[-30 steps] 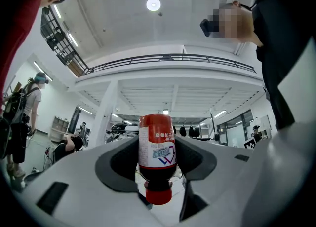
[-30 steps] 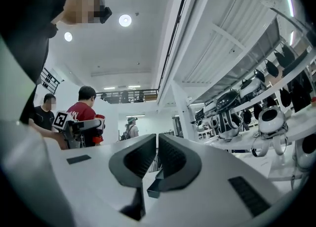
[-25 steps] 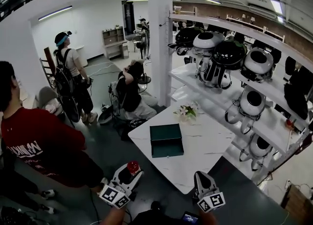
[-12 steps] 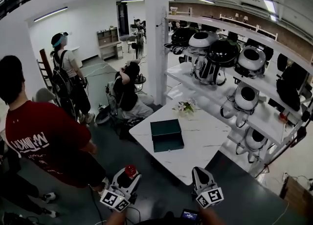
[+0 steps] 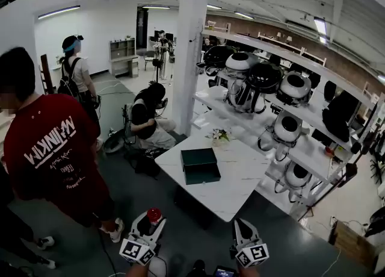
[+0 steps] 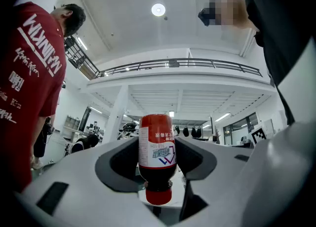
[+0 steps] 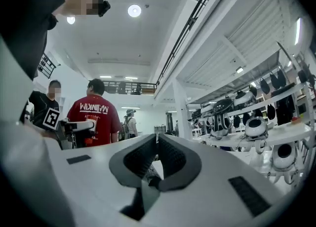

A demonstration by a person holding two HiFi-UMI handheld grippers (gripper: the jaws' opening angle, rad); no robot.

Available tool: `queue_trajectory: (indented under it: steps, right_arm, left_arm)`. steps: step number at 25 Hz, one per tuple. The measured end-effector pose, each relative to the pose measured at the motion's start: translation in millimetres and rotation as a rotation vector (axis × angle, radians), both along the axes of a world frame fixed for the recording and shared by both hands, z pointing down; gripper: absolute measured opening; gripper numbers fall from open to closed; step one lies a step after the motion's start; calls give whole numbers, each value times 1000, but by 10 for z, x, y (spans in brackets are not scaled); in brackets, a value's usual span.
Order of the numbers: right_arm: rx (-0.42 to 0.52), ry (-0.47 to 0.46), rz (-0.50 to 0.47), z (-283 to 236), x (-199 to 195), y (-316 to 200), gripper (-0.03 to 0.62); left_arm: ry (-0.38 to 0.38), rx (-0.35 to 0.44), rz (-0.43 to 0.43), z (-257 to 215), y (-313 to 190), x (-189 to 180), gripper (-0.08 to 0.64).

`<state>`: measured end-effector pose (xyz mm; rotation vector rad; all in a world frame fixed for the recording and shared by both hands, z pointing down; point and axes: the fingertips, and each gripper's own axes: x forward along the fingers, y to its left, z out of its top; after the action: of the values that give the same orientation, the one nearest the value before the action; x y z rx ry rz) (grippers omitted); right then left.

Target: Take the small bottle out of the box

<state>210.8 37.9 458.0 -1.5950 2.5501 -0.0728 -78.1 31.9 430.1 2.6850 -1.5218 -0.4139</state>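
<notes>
**Though the box lies on the table, the bottle is out of it**

The small bottle [image 6: 157, 154] is pinched between the jaws of the left gripper [image 5: 148, 224], well clear of the dark green box [image 5: 200, 165] on the white table [image 5: 243, 182]. The right gripper [image 7: 155, 144] alongside is clenched on nothing.

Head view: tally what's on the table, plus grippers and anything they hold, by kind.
2 grippers: left gripper, right gripper
1 small red bottle, clamped in the left gripper
1 dark green box, on the white table
1 flower bunch, at the table's far end
Total: 5
</notes>
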Motion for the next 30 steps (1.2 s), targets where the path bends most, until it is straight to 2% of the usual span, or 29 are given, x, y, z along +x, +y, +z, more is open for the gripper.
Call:
queue_trajectory:
  steps: [7, 9, 13, 15, 20, 22, 25, 30]
  right_arm:
    - [-79, 79, 87, 229, -87, 598, 40]
    - [-93, 97, 87, 296, -136, 685, 40]
    - [-97, 115, 47, 284, -198, 658, 40]
    - [-85, 123, 24, 253, -226, 593, 40]
    - [-58, 71, -57, 240, -336, 409, 40]
    - [-28, 63, -103, 120, -356, 366, 40]
    - [2, 37, -132, 14, -201, 275, 40]
    - [-15, 27, -114, 8, 210, 162, 40]
  left_arm:
    - [-58, -70, -25, 409, 383, -161, 232]
    - [-33, -85, -15, 503, 435, -174, 232]
    - [82, -94, 26, 591, 464, -18, 232]
    - [84, -98, 41, 609, 454, 110, 232]
    - [45, -63, 14, 376, 551, 221, 232]
    - [59, -29, -11, 188, 654, 242, 232]
    - [99, 11, -44, -41, 709, 313, 232]
    - [59, 53, -71, -257, 705, 497, 232]
